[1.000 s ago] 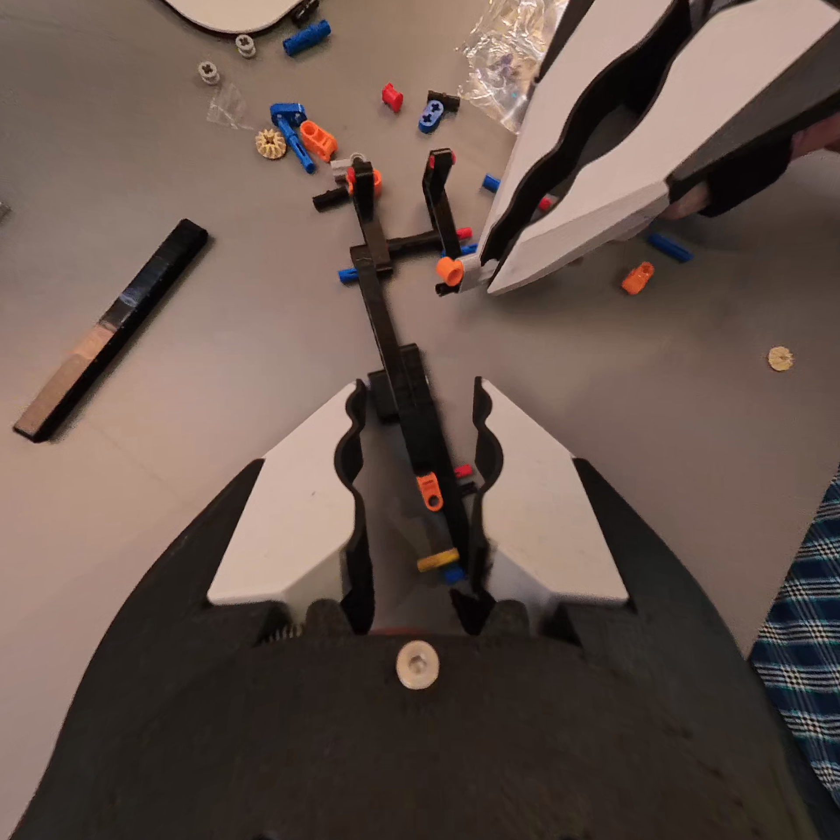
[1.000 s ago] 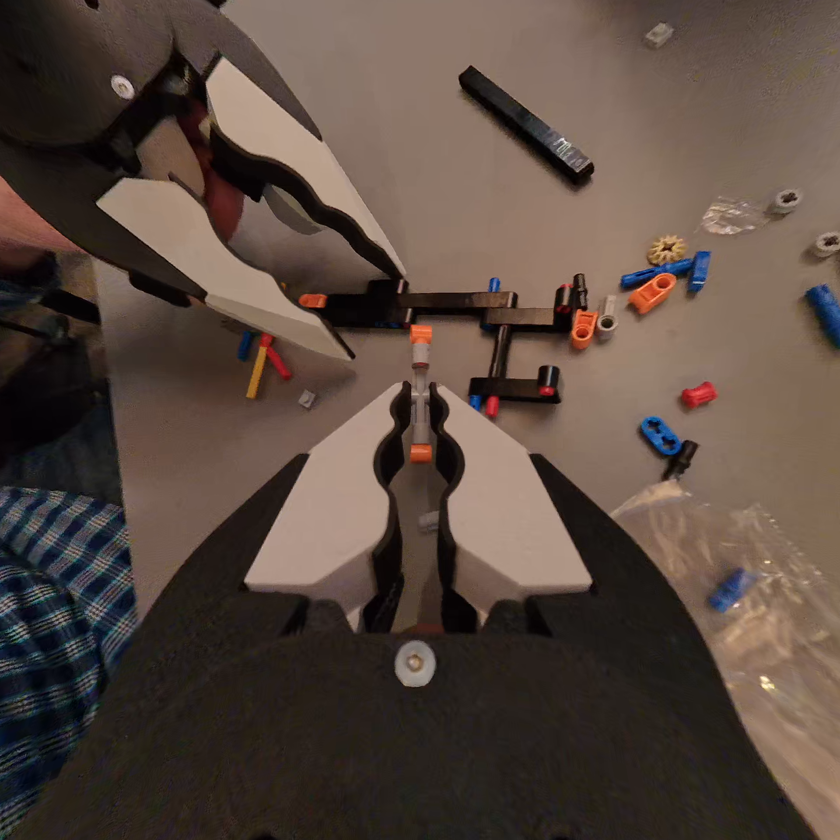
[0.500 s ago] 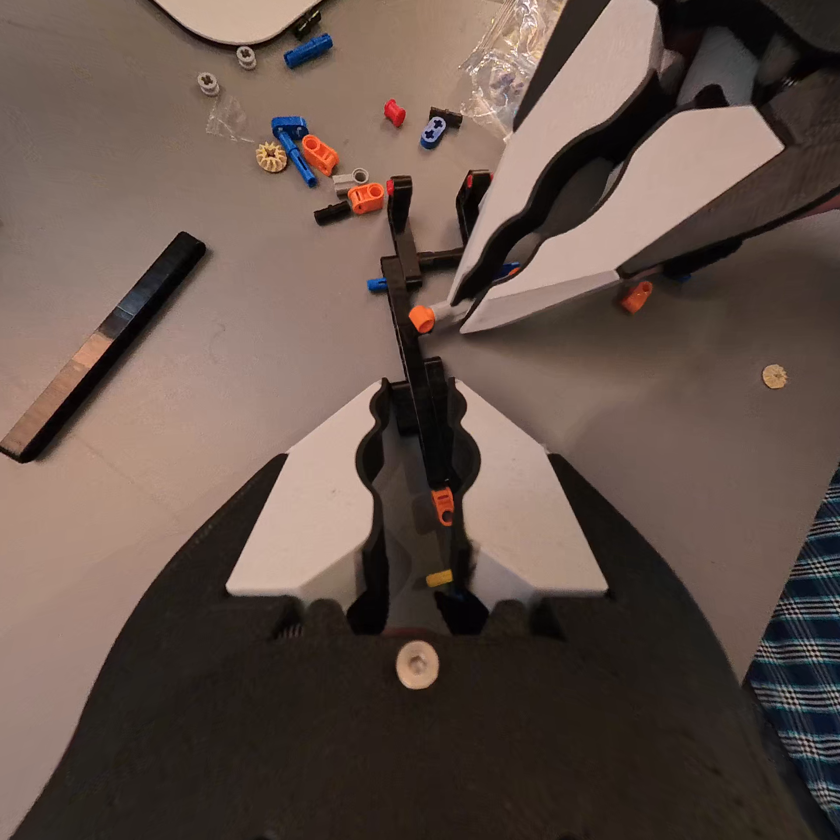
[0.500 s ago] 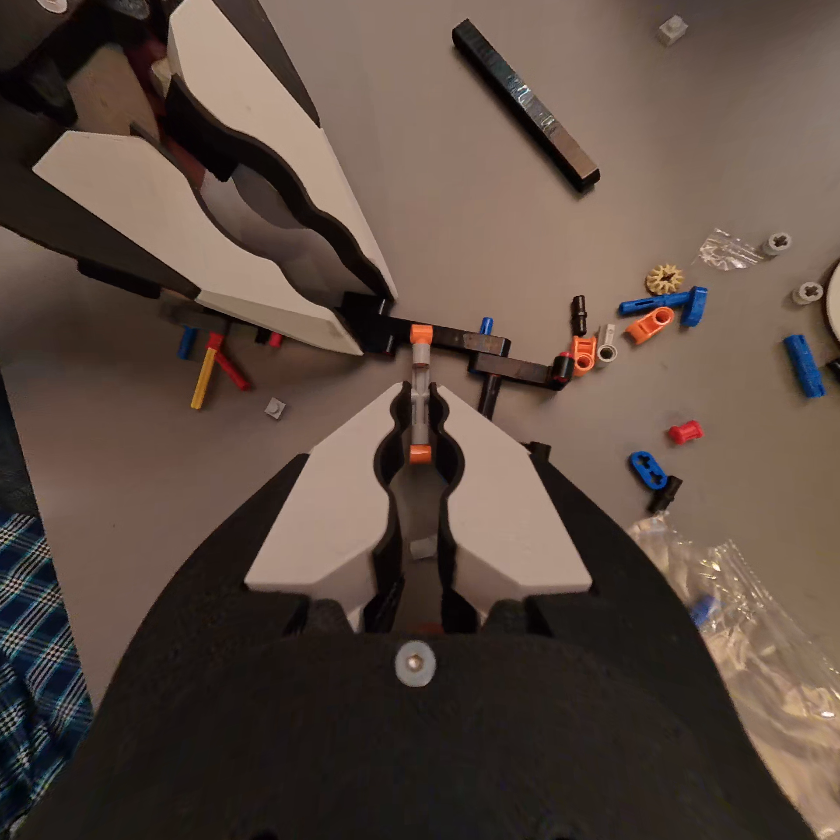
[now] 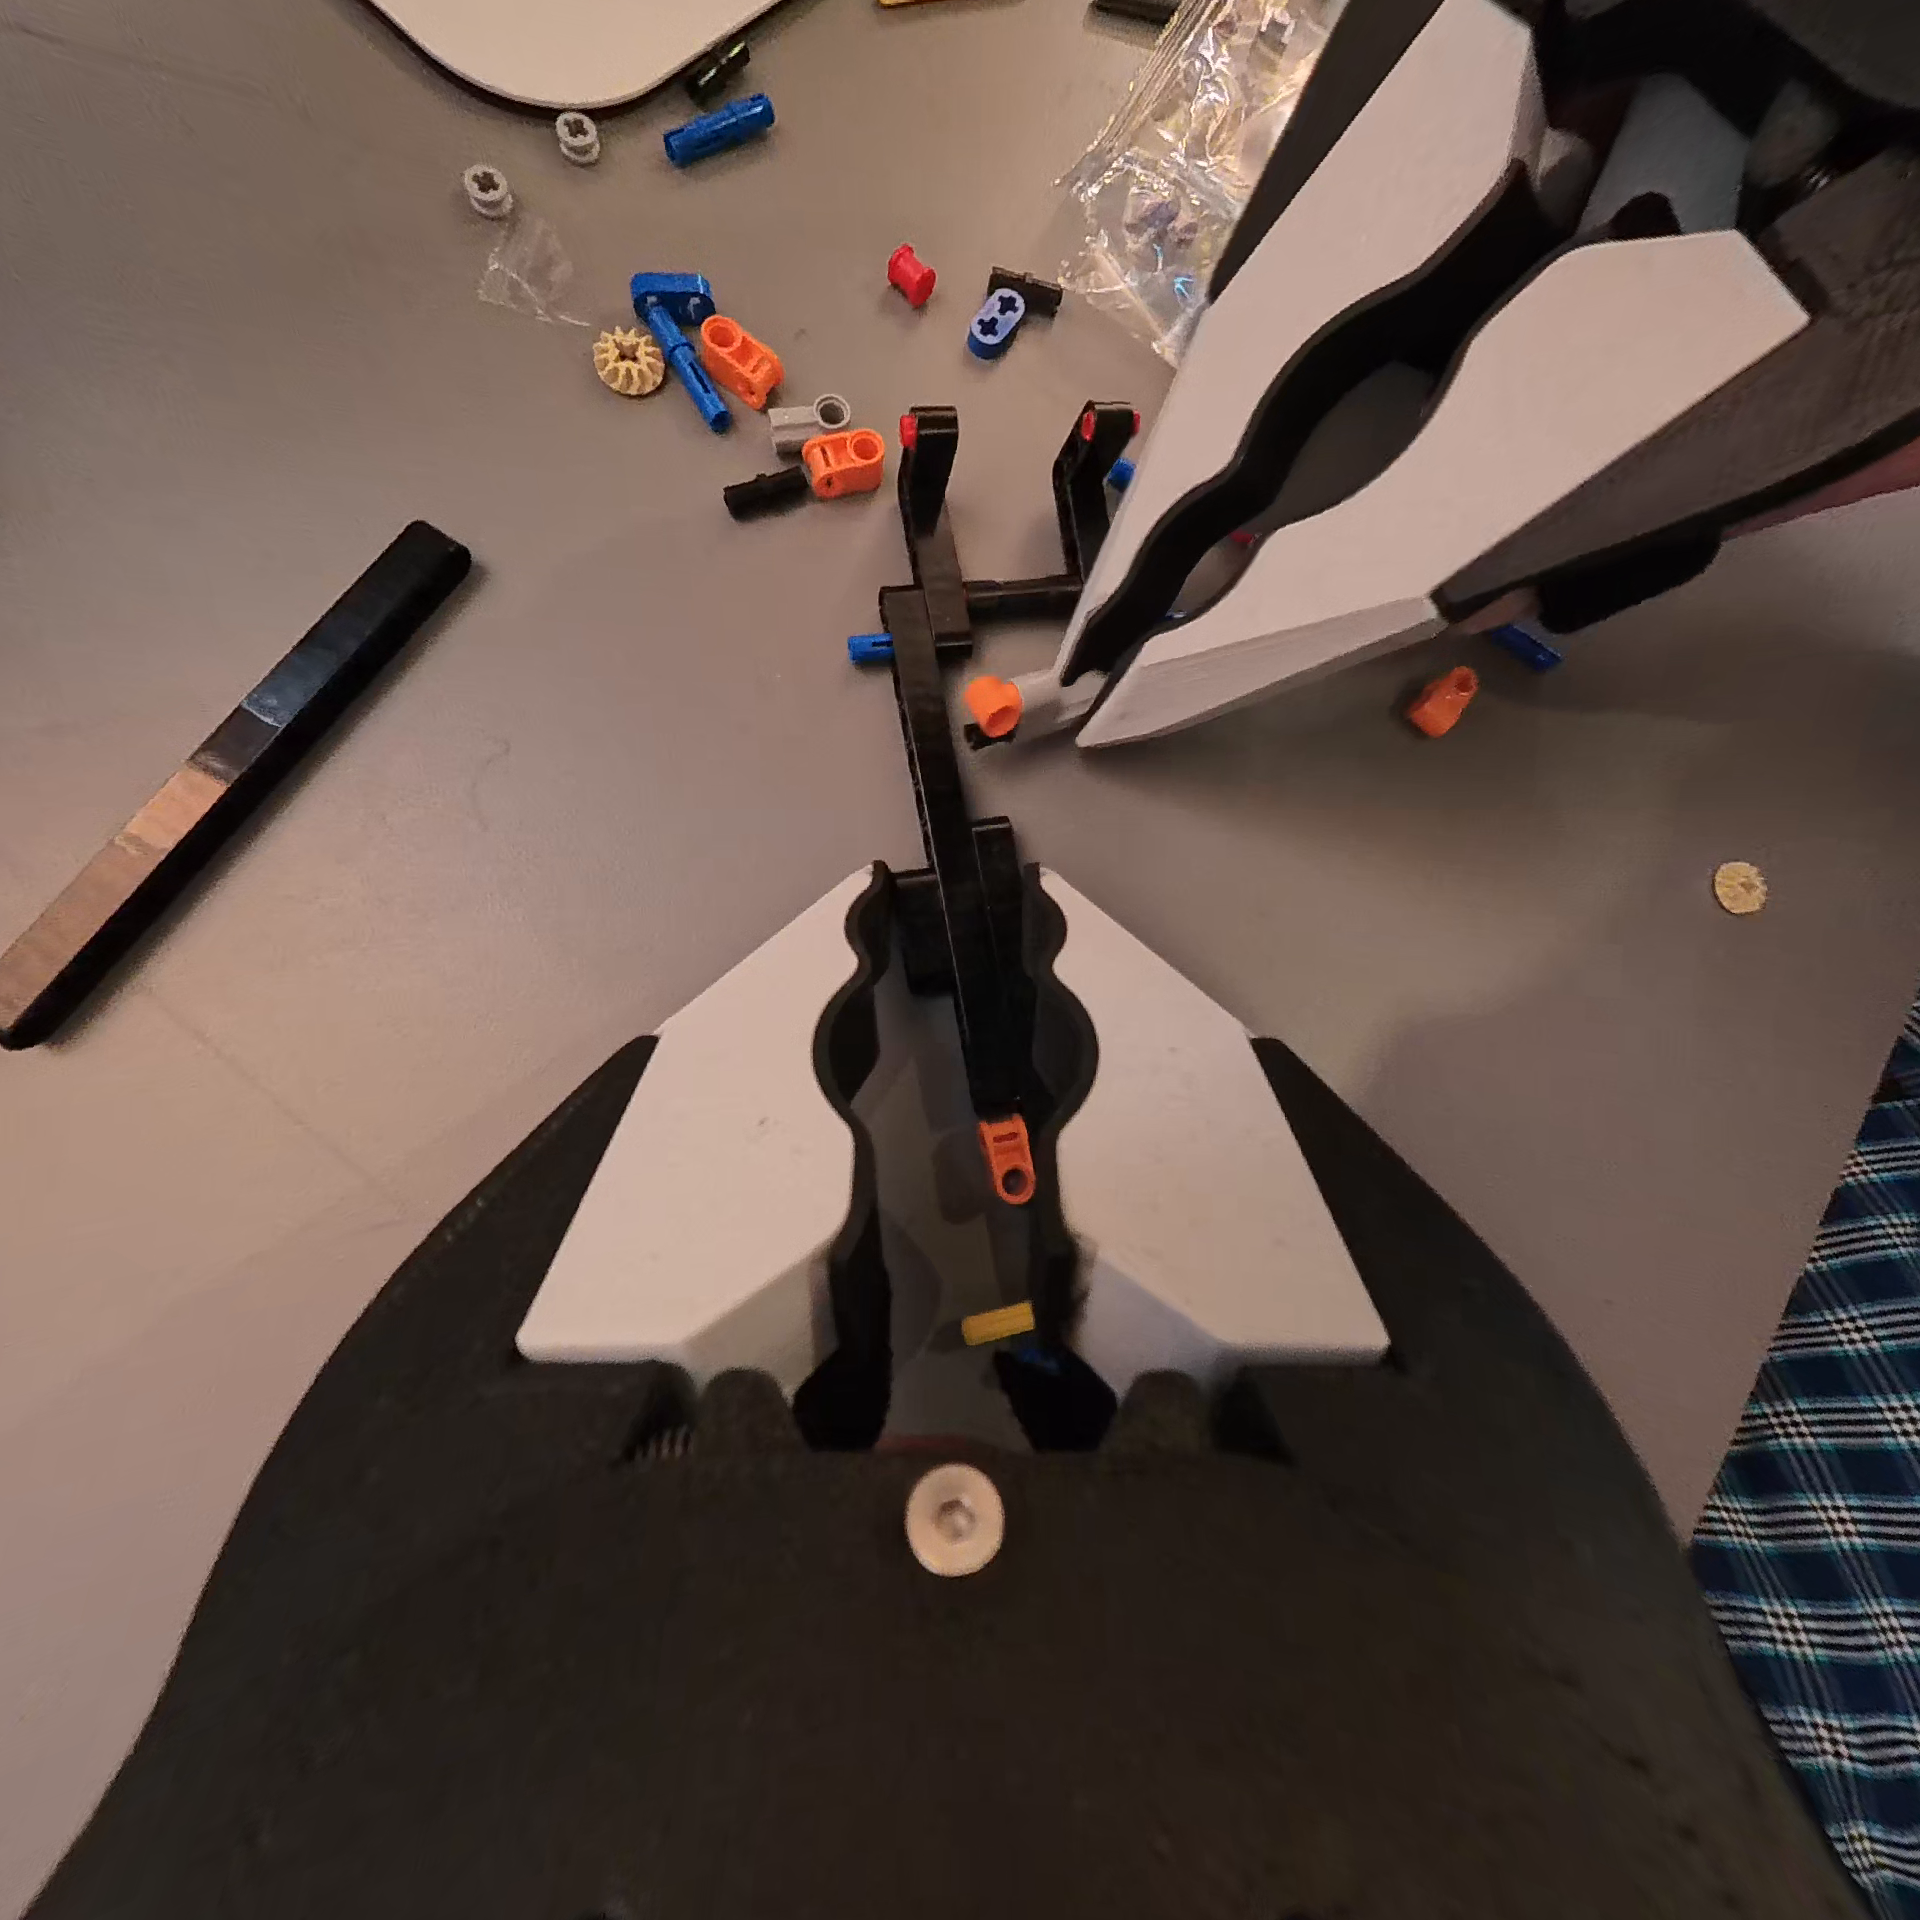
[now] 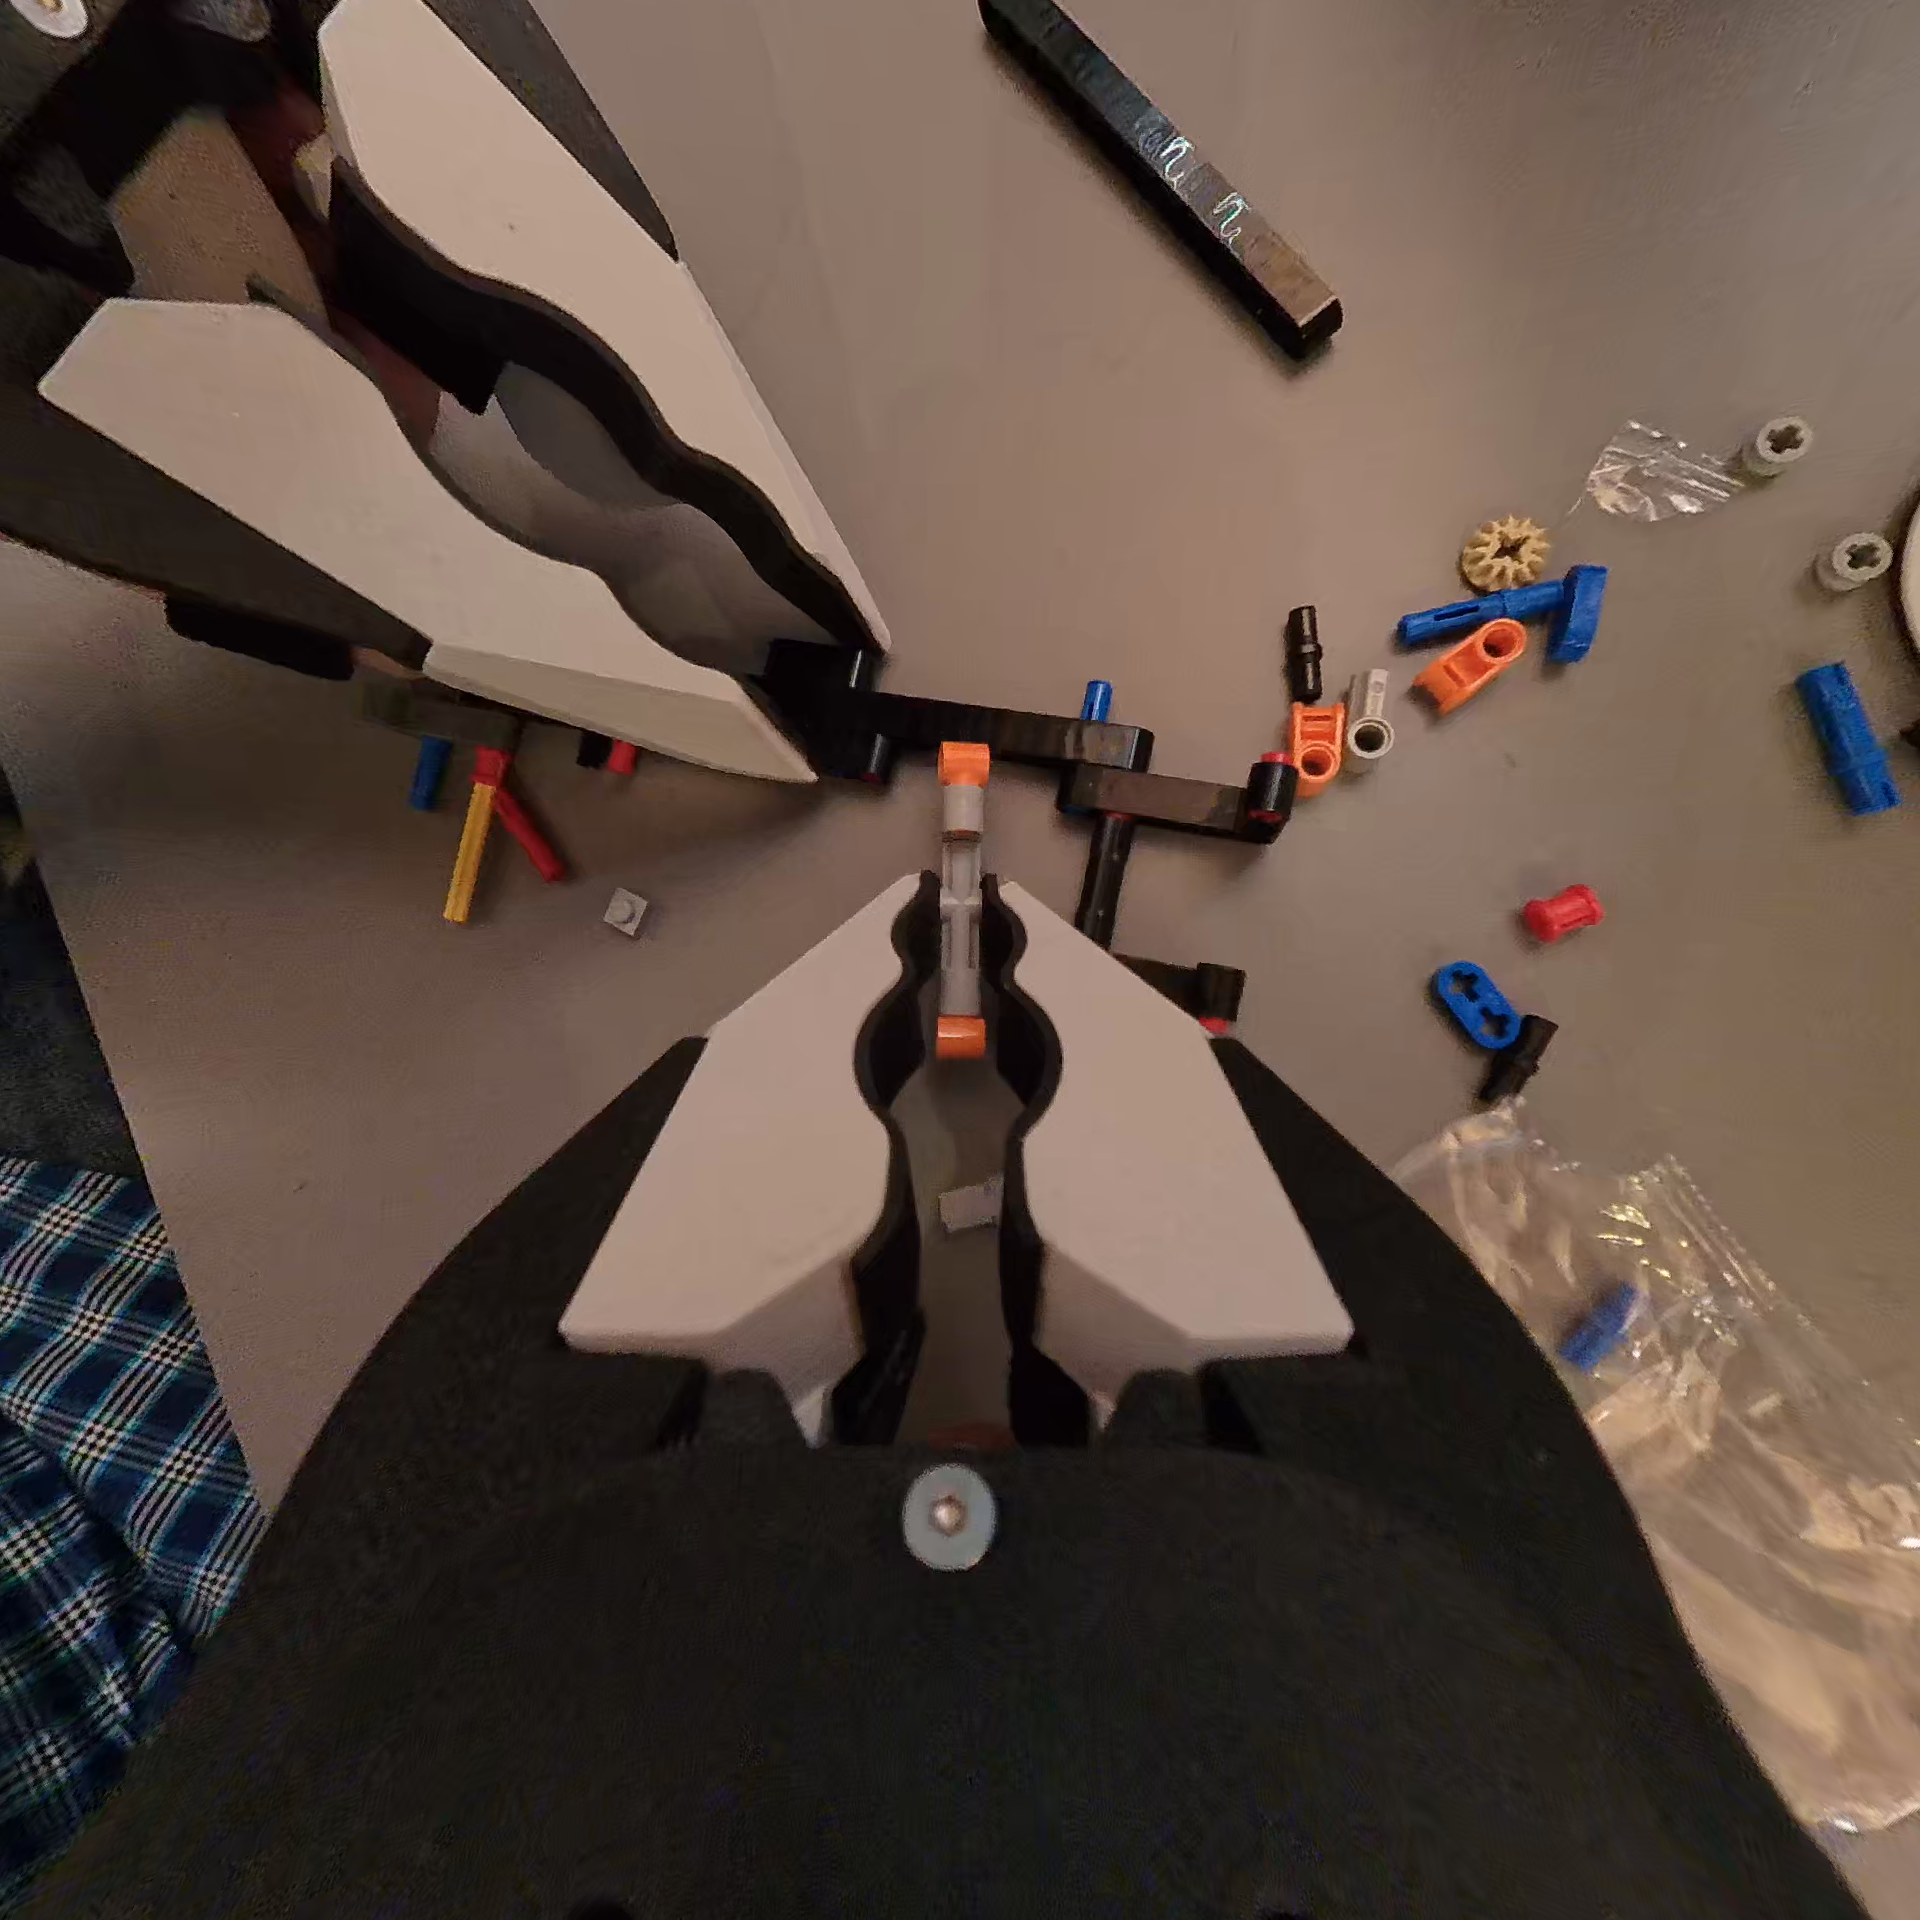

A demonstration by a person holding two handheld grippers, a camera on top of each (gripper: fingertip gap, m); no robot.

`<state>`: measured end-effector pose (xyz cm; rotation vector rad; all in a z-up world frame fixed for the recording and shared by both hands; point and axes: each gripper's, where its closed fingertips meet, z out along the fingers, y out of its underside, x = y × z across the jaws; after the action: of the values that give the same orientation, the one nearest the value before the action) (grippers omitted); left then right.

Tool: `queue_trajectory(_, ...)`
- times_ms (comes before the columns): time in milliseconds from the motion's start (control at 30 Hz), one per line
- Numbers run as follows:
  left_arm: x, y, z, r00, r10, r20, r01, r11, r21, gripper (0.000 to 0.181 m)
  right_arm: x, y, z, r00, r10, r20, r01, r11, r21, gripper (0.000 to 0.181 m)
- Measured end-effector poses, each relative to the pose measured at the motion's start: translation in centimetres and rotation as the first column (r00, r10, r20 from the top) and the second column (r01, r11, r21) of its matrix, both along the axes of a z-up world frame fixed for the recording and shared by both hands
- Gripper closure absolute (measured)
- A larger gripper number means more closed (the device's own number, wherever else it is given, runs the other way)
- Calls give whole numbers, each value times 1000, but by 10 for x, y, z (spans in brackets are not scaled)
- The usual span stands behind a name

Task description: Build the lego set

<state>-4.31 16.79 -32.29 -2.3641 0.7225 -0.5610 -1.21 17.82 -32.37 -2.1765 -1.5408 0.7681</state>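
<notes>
A black lego beam assembly (image 5: 930, 727) with red and blue pins lies low over the grey table. My left gripper (image 5: 956, 878) is shut on its near end; an orange connector (image 5: 1006, 1158) sits between the jaws. My right gripper (image 6: 958, 883) is shut on a grey axle (image 6: 961, 935) with orange ends. The axle's far orange end (image 6: 963, 764) touches the side of the black assembly (image 6: 1018, 717). In the left wrist view the right gripper (image 5: 1070, 707) comes in from the upper right. In the right wrist view the left gripper (image 6: 831, 717) is at the upper left.
A long black bar (image 5: 229, 769) lies to the left. Loose orange, blue, red and grey pieces (image 5: 743, 358) lie beyond the assembly. A clear plastic bag (image 6: 1662, 1403) is at the right, a white tray (image 5: 561, 42) at the far edge, plaid cloth (image 5: 1829, 1455) at the near right. My right fingertips sit around 4 cm from my left ones.
My left gripper has shut on the black assembly, which it only straddled before. My right gripper has carried the axle's orange tip from the short side arm to the main beam.
</notes>
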Motion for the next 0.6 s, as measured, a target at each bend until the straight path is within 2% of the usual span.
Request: queue_trajectory(600, 3, -1, 0, 1000, -15, -11, 15, 1000, -7, 158, -3, 3, -2, 997, 30, 71, -40, 988, 147, 176)
